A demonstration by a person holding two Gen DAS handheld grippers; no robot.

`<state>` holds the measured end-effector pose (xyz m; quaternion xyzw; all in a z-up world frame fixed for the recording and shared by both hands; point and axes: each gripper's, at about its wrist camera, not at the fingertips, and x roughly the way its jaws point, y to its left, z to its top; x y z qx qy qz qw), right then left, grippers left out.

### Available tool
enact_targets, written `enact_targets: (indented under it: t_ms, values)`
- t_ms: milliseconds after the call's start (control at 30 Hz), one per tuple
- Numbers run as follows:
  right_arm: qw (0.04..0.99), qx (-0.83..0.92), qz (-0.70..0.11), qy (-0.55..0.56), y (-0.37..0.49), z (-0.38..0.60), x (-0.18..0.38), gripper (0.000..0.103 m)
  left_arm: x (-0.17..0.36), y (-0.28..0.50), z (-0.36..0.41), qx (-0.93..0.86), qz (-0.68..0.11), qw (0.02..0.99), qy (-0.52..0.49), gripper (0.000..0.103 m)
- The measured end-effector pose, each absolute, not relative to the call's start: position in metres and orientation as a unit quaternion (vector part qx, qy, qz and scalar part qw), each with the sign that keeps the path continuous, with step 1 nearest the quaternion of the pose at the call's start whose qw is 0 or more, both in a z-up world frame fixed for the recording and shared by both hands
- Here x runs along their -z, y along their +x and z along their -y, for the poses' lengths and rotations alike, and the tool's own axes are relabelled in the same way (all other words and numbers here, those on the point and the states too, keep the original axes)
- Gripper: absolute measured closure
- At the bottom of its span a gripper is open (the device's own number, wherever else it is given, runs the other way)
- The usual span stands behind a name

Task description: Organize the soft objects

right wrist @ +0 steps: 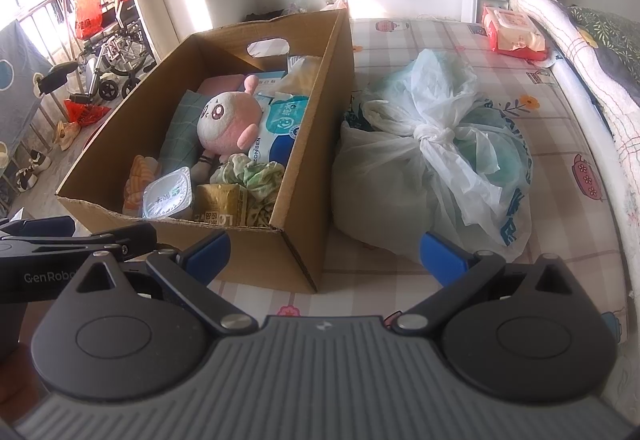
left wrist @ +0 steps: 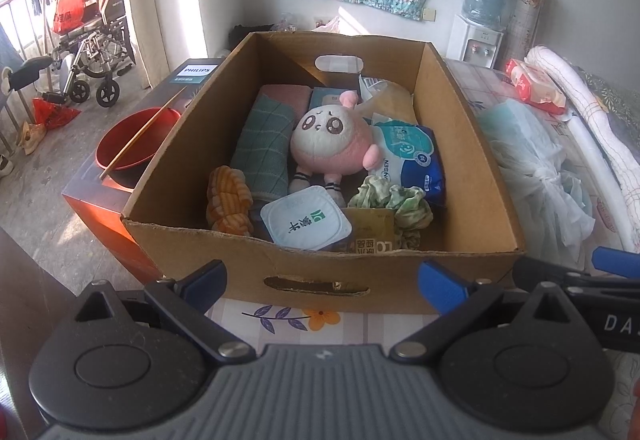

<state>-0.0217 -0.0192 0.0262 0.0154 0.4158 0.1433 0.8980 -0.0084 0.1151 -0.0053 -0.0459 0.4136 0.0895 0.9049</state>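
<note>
A cardboard box sits on the bed and holds a pink and white plush toy, a folded teal cloth, an orange striped cloth, a green crumpled cloth, a wipes pack and a yogurt cup. My left gripper stands open in front of the box's near wall, holding nothing. My right gripper is open and empty, near the box's right corner and a tied plastic bag.
The bed has a checked floral sheet, with a red tissue pack and a rolled white quilt at the far right. Left of the box sits a red bowl with chopsticks on a carton. A wheelchair stands by the balcony.
</note>
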Motion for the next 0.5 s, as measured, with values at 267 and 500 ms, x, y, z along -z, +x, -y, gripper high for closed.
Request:
enact_targets:
  t_ms: [267,500]
  values:
    - [0.897,-0.144,-0.417,0.016,-0.0214,0.0194,-0.0251,0.001,0.0058,-0.0082,-0.1152,-0.09,-0.415,0.904,-0.046,0.001]
    - [0.897,-0.144,-0.418,0.017,-0.0213,0.0199,-0.0245,0.001,0.0079,-0.0106,-0.1142,-0.092,-0.414,0.904,-0.046,0.001]
